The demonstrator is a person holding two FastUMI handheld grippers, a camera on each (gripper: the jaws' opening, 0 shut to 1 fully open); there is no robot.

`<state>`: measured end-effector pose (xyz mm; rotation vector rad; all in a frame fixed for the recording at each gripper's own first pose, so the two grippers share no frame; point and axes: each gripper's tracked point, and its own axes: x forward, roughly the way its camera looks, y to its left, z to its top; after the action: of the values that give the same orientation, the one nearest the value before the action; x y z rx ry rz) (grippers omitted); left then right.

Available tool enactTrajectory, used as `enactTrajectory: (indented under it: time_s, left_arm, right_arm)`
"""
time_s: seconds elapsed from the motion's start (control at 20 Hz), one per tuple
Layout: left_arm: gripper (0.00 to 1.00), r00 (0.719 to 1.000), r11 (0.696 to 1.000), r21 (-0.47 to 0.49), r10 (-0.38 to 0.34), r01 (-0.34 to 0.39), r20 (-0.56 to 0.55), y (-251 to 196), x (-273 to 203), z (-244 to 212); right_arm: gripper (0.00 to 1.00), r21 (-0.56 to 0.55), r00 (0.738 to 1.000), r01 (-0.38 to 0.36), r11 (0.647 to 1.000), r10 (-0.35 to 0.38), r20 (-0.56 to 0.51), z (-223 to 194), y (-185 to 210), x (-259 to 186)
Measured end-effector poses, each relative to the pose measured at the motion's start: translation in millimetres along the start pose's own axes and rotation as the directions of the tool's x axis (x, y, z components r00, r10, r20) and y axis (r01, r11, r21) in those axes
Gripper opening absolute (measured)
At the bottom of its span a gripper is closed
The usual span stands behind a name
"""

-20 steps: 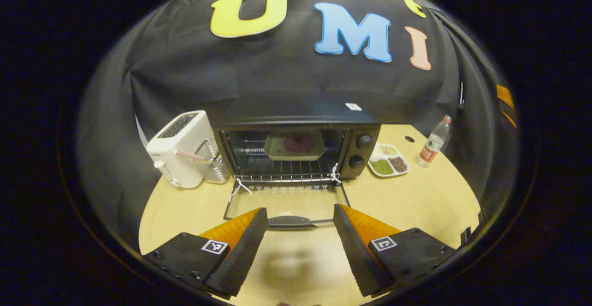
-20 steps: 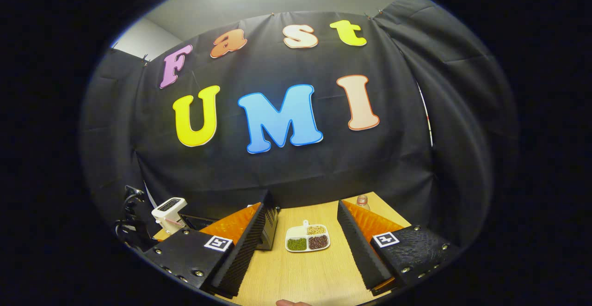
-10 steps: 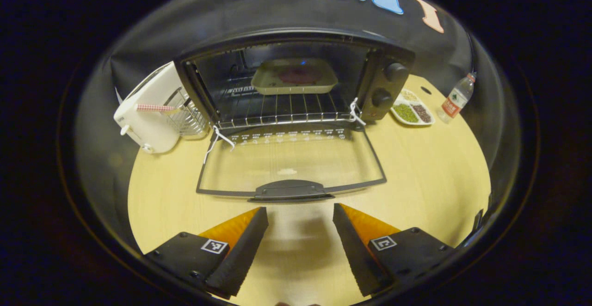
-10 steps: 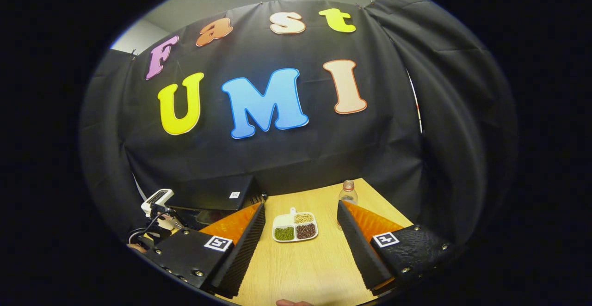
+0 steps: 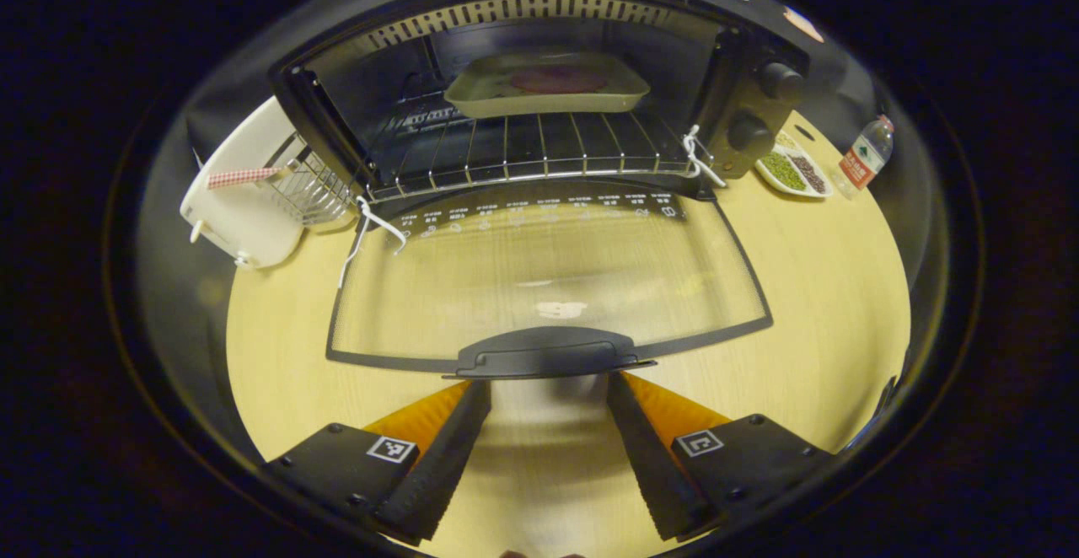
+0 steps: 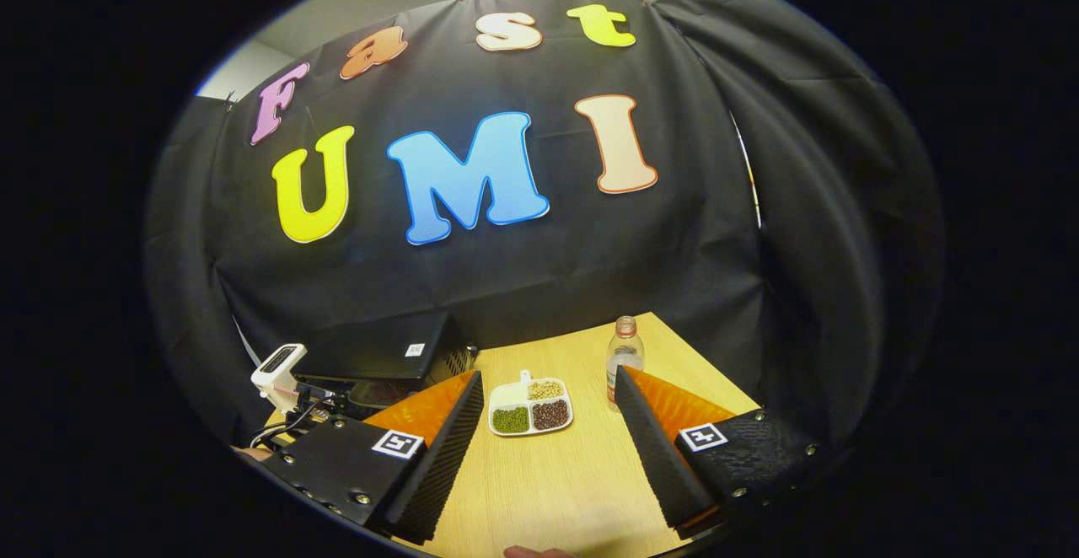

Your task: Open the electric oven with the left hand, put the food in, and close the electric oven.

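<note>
On a pale wooden table (image 5: pixel 801 288) in a black-draped booth, the electric oven (image 5: pixel 539 94) stands open, its food tray (image 5: pixel 546 86) on the rack. The left gripper (image 5: pixel 548 436), empty and spread wide, has closed in on the door handle (image 5: pixel 546 352). The right gripper (image 6: pixel 548 448), also wide and empty, hovers near a sectioned dish (image 6: pixel 531 405).

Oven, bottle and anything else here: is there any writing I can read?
Oven door print row: too small to read.
Bottle label: blurred, unreadable.
Oven-top sticker: too small to read.
Square tags: patterns, no words.
</note>
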<state>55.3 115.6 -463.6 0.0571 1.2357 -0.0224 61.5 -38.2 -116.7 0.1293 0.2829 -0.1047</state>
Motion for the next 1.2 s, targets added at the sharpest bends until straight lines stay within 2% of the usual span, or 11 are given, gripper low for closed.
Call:
enactTrajectory:
  time_s: [0.05, 0.15, 0.2, 0.3, 0.35, 0.45, 0.5, 0.55, 1.0, 1.05, 1.2]
  left_arm:
    - [0.96, 1.0, 1.0, -0.022, -0.012, 0.012, -0.011, -1.4, 1.5, -0.4]
    - [0.96, 0.999, 0.999, -0.022, -0.029, 0.028, -0.019, 0.3, 2.0, -0.9]
    - [1.0, 0.999, 1.0, -0.012, -0.027, 0.027, -0.021, 0.5, 2.2, 0.0]
    - [0.96, 0.999, 0.999, -0.022, -0.025, 0.025, -0.019, -0.3, 0.0, 0.2]
    - [0.92, 1.0, 0.999, -0.025, -0.024, 0.024, -0.011, -0.3, -3.5, 1.4]
    - [0.96, 1.0, 1.0, -0.009, -0.024, 0.024, 0.014, 0.3, -11.5, 3.2]
    - [0.92, 0.999, 1.0, -0.009, -0.028, 0.028, 0.025, 0.5, -17.0, 4.0]
    - [0.96, 0.999, 0.999, -0.02, -0.032, 0.033, 0.032, 0.0, -22.3, 5.2]
    - [0.96, 0.992, 0.999, -0.02, -0.024, 0.027, 0.125, -0.4, -58.9, 20.5]
    - [0.92, 0.991, 0.999, -0.027, -0.027, 0.03, 0.129, -1.0, -61.7, 21.9]
    - [1.0, 0.99, 0.999, -0.043, -0.023, 0.03, 0.141, 0.9, -66.6, 27.2]
  right_arm:
    - [0.95, -0.003, 1.0, -0.004, 1.0, 0.004, -0.001, 0.2, 3.0, 0.9]
    - [0.95, -0.008, 1.0, -0.012, 1.0, 0.012, -0.001, 0.0, 7.7, 2.2]
    - [0.95, -0.01, 1.0, -0.016, 1.0, 0.016, -0.002, -2.0, 9.7, 2.1]
    - [0.95, -0.014, 1.0, -0.026, 1.0, 0.026, -0.01, -5.4, 14.6, 2.3]
    - [0.95, -0.016, 0.999, -0.032, 0.999, 0.031, -0.014, -7.0, 17.7, 2.3]
    - [0.95, -0.031, 0.999, -0.032, 0.999, 0.032, -0.015, -7.1, 20.8, 3.1]
    - [0.95, -0.04, 0.999, -0.032, 0.999, 0.031, -0.015, -7.7, 22.3, 3.1]
    - [0.95, -0.044, 0.999, -0.031, 0.999, 0.031, -0.017, -8.7, 23.6, 3.9]
    - [0.95, -0.053, 0.997, -0.07, 0.996, 0.068, -0.033, -11.5, 41.7, 3.9]
    - [0.95, -0.049, 0.997, -0.07, 0.996, 0.068, -0.035, -11.3, 41.7, 3.8]
    - [0.95, -0.042, 0.997, -0.068, 0.997, 0.066, -0.041, -11.6, 38.7, 4.3]
